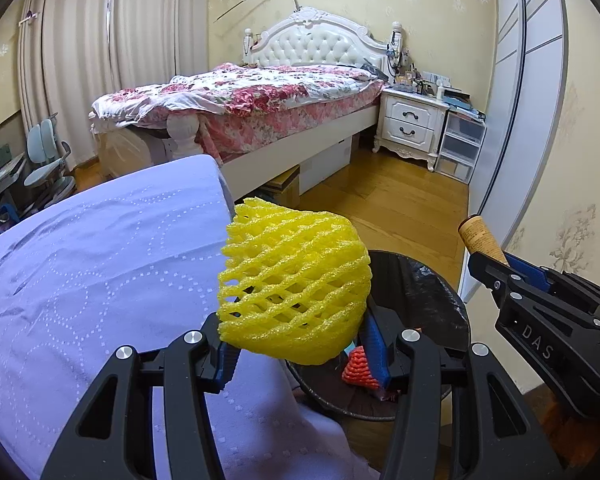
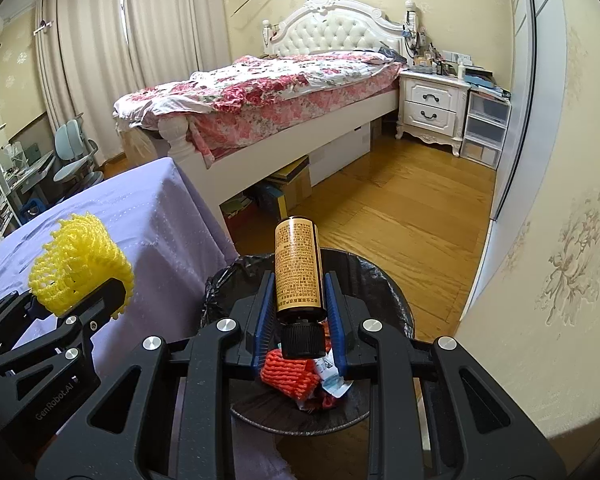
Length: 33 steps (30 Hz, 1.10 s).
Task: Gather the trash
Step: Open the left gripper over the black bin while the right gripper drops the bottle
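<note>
Bottle (image 2: 298, 270): clamped in right gripper (image 2: 298, 312); long axis along fingers, cap toward camera.
Foam net (image 1: 294, 284): clamped in left gripper (image 1: 300, 344).

Home bedroom: quilted bed (image 1: 260, 96), nightstand (image 1: 412, 124), curtains (image 1: 100, 52).

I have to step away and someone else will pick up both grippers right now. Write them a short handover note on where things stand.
Left gripper: shut on the yellow foam net, held at the bin's near edge, beside the purple table.
Right gripper: shut on the brown bottle, cap toward the camera, above the bin.
Bin: black-lined, on the floor by the table; an orange net and some wrappers are already inside.
Done: both items are picked up and brought to the bin.
Left: release both into it. No more trash shows on the visible part of the table.
</note>
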### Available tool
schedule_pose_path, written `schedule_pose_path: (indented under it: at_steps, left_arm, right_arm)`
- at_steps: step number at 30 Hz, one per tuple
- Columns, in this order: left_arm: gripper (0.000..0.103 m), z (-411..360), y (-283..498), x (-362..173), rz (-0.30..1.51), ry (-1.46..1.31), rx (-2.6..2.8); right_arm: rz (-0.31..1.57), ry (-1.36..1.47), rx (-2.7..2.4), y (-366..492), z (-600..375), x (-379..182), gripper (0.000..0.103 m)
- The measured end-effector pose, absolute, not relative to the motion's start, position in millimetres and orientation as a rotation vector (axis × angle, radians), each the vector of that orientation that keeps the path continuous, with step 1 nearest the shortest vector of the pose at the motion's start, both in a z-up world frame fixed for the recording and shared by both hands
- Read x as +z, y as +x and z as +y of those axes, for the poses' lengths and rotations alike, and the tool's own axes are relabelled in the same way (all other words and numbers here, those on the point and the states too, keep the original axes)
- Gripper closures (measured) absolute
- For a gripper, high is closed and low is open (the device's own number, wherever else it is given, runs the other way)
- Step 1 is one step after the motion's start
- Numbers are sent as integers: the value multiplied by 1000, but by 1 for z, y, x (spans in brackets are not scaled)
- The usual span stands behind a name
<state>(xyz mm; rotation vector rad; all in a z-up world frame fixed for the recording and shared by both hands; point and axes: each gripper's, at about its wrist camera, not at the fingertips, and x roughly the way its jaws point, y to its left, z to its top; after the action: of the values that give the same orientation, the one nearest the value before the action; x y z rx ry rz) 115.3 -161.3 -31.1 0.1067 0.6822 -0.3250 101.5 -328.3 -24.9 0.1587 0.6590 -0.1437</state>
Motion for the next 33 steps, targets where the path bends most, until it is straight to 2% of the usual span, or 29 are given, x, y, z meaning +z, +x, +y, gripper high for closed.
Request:
schedule_pose_path:
  at_steps: [23,28,29,30,32,33]
  left_arm:
    - [51,-187,138,-39,734,129,-332]
    - [44,-190,142,-41,744,132,-334]
    - [38,-190,143,-40,745,131,-334]
    - [33,-190,143,-41,745,129,-329]
    - [30,-190,143,-41,745,125,-321]
    - [29,-189,143,-41,747,123,-319]
  right_arm:
    - [689,194,-166,124,-351,-37,78]
    - [686,195,-176,127,-353,-40,77]
    - [684,195,-179,127,-353,-40,74]
    - [673,197,-188,126,-354,-39,66]
    - [665,199,-194,126,-355,-40,55]
    - [664,201,-199,125,-356,-40,55]
